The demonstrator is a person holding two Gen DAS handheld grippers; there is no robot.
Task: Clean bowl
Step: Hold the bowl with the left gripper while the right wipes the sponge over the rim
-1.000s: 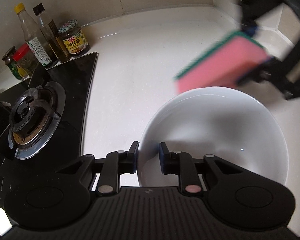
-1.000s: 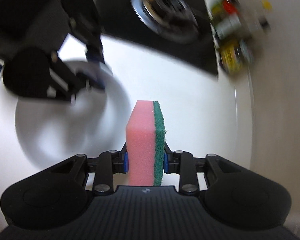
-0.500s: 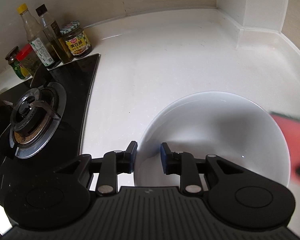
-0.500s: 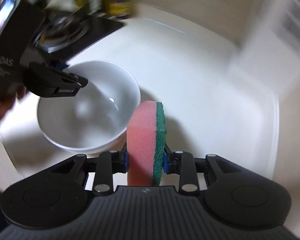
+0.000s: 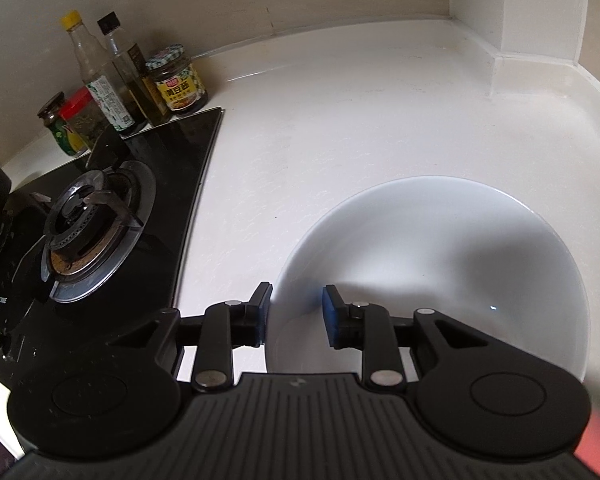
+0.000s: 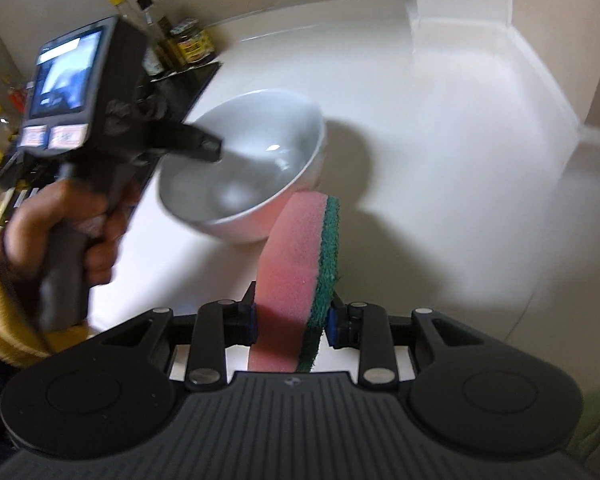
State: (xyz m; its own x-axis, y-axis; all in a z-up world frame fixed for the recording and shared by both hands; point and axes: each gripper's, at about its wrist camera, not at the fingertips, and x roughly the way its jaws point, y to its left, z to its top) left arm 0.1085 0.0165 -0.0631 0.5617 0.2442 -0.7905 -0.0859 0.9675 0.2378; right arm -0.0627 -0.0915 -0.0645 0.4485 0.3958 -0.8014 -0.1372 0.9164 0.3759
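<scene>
On my left-wrist view, the white bowl (image 5: pixel 440 264) sits on the pale counter (image 5: pixel 340 120) at lower right of the frame, glossy and bare inside, a small glint on its wall; my left gripper (image 5: pixel 296 312) straddles its near rim, jaws having just spread, pads clear of the rim; on the right-wrist view, my right gripper (image 6: pixel 292 320) pinches a pink-and-green sponge (image 6: pixel 300 276) at lower centre, the bowl (image 6: pixel 244 168) above it, just left of centre.

Countertop (image 5: pixel 360 120) right of bowl (image 5: pixel 440 240) open — stove (image 5: pixel 100 220) flanks left.
</scene>
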